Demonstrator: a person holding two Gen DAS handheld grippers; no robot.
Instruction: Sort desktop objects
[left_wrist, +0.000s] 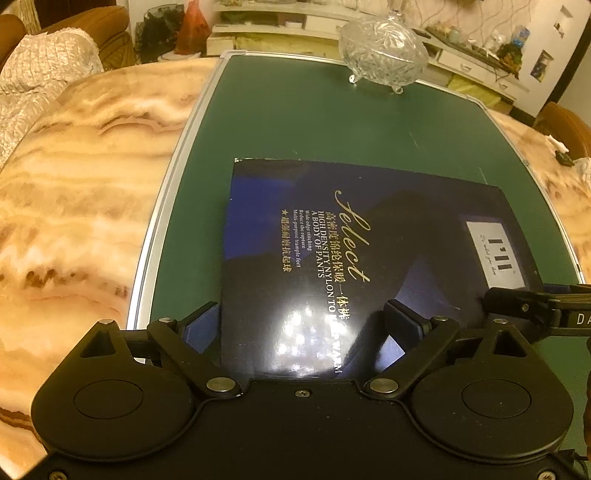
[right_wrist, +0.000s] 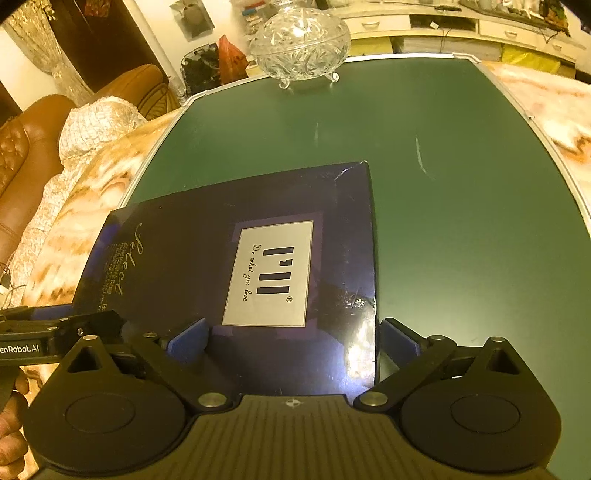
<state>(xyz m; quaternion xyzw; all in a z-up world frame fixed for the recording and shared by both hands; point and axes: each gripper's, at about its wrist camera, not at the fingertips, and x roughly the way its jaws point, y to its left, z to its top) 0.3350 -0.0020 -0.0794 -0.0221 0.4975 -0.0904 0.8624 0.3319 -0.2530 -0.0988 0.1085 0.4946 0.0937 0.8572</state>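
A marble-patterned table carries the green board with its silver frame. Beside the table on the left sits a brown leather sofa under a white lace cover. Behind, a white shelf unit runs along the wall, with a red bag and a dark basket on the floor

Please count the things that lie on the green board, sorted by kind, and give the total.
Flat dark blue box: 1
Lidded glass bowl: 1
Total on the green board: 2
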